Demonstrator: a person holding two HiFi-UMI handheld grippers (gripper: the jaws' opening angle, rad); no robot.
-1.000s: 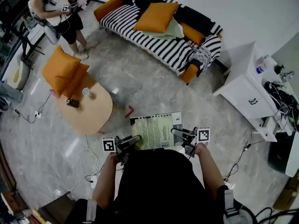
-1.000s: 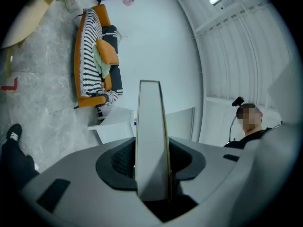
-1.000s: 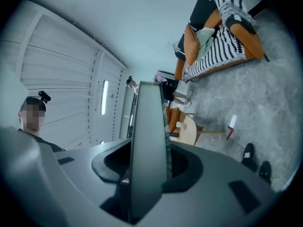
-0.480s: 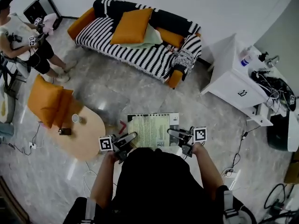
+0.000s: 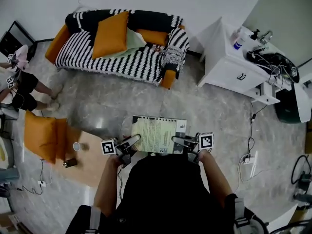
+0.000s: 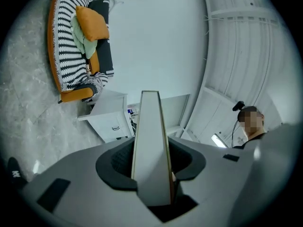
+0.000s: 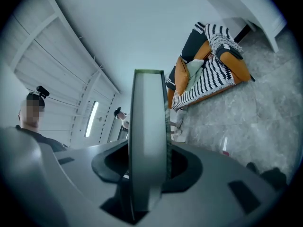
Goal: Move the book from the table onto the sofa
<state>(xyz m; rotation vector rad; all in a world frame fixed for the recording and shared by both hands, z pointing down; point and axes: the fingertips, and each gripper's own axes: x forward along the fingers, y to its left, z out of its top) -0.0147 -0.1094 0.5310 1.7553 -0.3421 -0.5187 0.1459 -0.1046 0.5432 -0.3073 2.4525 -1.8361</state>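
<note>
Pale yellow-green across the cover of the flat rectangular book, carried level just ahead of a black-shirted torso, off the light wooden tabletop and well short of the long black-and-white striped sofa. Pinched at its left edge by the grey left hand-held gripper, jaws pressed onto front and back, with the book's edge standing upright between them in the left gripper view. Pinched likewise at its right edge by the grey right hand-held gripper, both jaws closed against the book's thickness in the right gripper view.

Underneath and all around, grey marbled stone floor. Just left of the left forearm, the rounded tabletop, bearing a small white cup and a small dark object, the two apart. Past its left end, two orange seat cushions leaning together. Off to the right, a white cabinet near the wall, topped with a white blue-capped bottle and a tangle of dark cables.

Farthest off, against the white wall, the sofa, orange showing at both arms, with a large orange cushion propped on its backrest and a pale green cushion just beside that. At the far left edge, another person, only partly in frame.
</note>
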